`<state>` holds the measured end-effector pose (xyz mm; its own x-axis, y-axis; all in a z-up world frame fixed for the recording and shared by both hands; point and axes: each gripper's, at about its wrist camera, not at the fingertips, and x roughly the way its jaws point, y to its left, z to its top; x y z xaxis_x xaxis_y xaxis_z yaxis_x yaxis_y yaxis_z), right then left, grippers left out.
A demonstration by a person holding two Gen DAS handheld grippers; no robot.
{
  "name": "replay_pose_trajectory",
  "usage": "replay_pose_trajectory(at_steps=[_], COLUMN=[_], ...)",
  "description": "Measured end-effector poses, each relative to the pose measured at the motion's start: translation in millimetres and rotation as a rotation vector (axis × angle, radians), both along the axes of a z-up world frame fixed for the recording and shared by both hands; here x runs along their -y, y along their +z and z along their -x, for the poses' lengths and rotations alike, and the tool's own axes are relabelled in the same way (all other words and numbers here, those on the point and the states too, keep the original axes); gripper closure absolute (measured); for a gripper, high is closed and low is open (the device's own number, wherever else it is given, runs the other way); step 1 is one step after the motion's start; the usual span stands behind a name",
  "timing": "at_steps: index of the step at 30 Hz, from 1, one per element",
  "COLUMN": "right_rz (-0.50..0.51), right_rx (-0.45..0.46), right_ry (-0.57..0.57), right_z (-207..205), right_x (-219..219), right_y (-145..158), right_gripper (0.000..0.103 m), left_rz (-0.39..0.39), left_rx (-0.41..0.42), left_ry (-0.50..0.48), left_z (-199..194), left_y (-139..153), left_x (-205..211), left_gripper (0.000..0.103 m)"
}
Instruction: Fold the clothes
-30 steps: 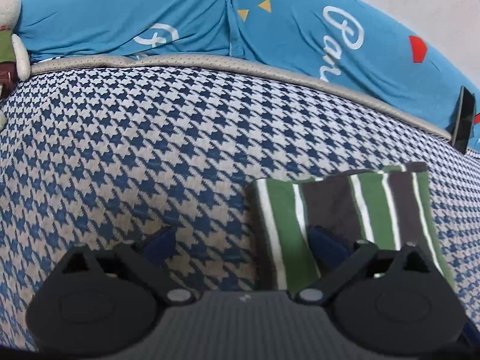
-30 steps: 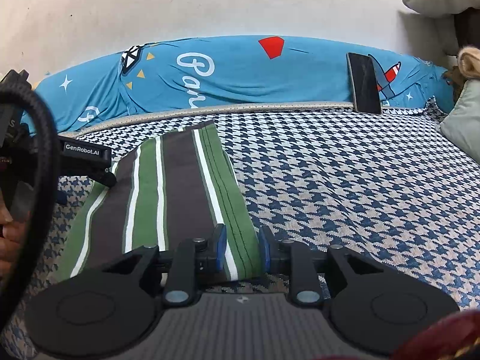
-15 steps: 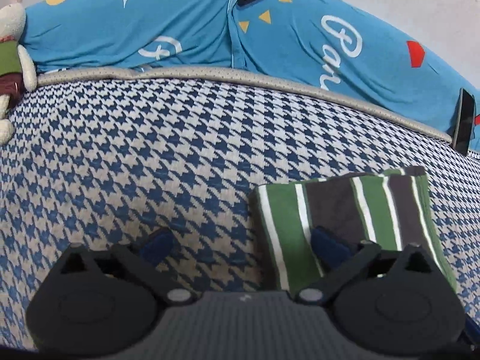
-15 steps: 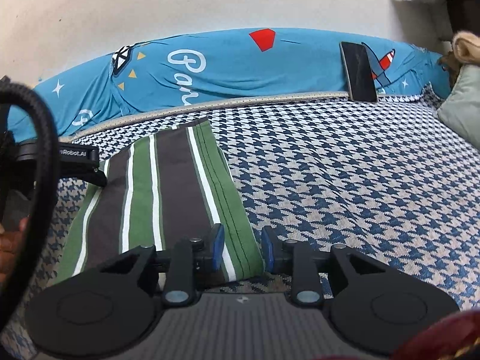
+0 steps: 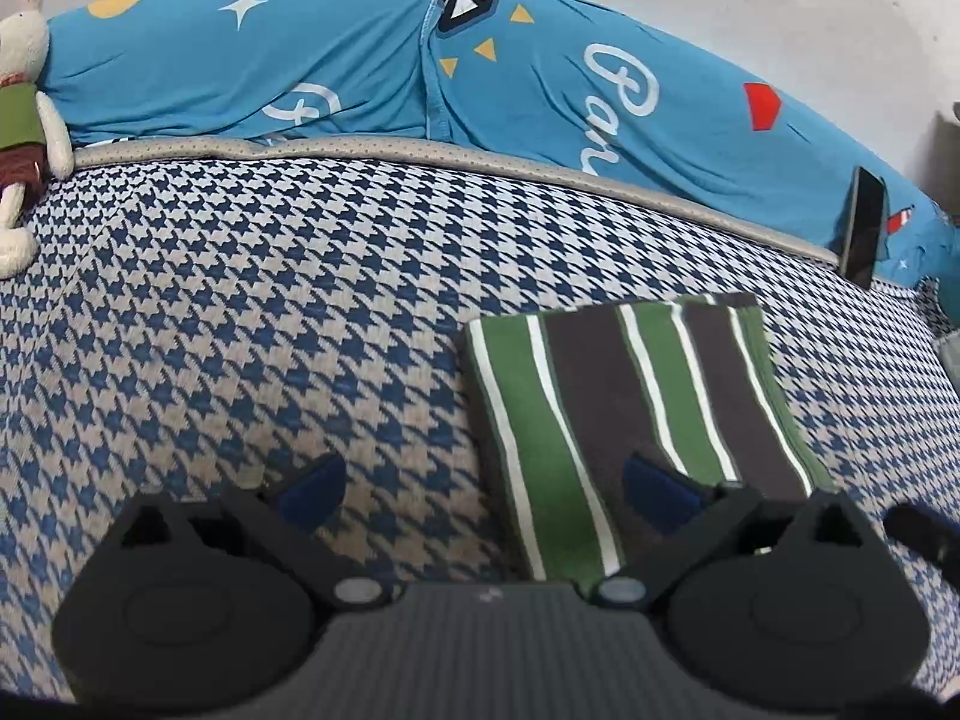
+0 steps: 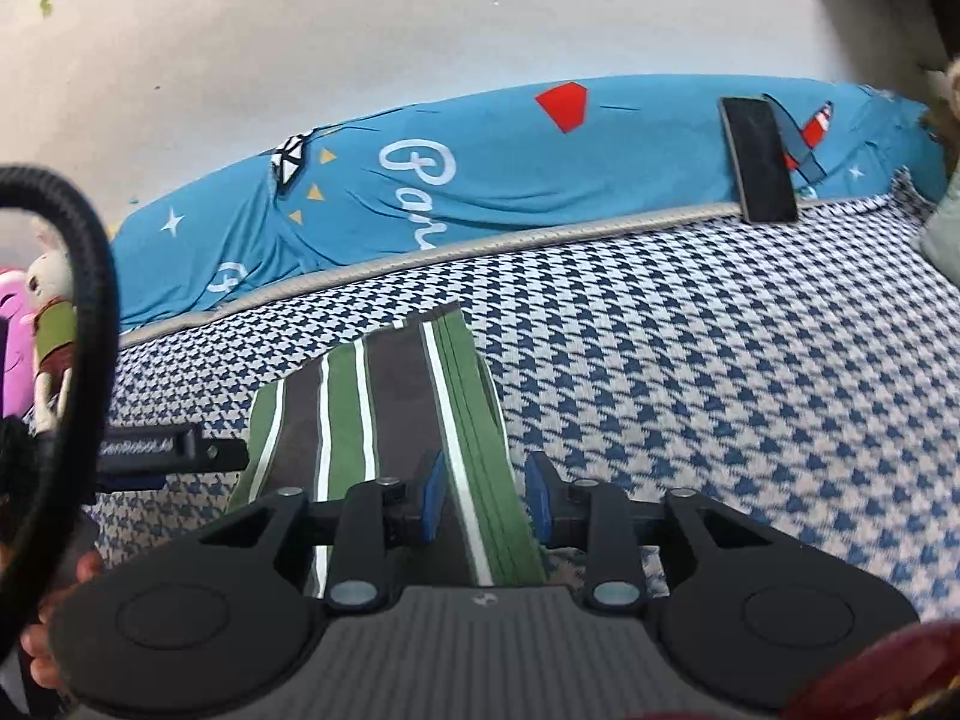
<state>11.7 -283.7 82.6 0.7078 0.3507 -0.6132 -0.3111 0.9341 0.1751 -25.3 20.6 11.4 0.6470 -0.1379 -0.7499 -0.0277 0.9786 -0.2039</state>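
Observation:
A folded garment with green, dark grey and white stripes lies flat on the houndstooth bed cover. My left gripper is wide open just above the cover, and its right finger hovers over the garment's near left part. In the right wrist view the garment runs away from me. My right gripper is open a little, its two blue pads on either side of the garment's near right edge, with the cloth lying loose between them. The left gripper's finger shows beside the garment's left edge.
A long blue printed bolster lies along the wall at the back. A black phone leans on it. A plush rabbit sits at the far left, a pale pillow at the right. A black cable loops at the left.
Both grippers have drawn back and lifted slightly from the garment, so more wall shows. The right gripper's pads stand a bit wider apart. The garment stays flat in place.

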Motion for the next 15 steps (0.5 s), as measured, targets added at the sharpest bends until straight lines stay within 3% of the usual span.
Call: replay_pose_trajectory(at_steps=[2,15], right_rz=[-0.002,-0.130], right_rx=[-0.019,-0.116], right_ry=[0.022,0.010], right_z=[-8,-45], right_x=[7,37], right_y=[2,-13], right_gripper=[0.065,0.064], left_rz=[0.007,0.028], left_rx=[0.001,-0.047], left_ry=[-0.011,-0.015], left_z=[6,11], left_y=[2,-6], left_x=[-1,-5], left_gripper=[0.000,0.000])
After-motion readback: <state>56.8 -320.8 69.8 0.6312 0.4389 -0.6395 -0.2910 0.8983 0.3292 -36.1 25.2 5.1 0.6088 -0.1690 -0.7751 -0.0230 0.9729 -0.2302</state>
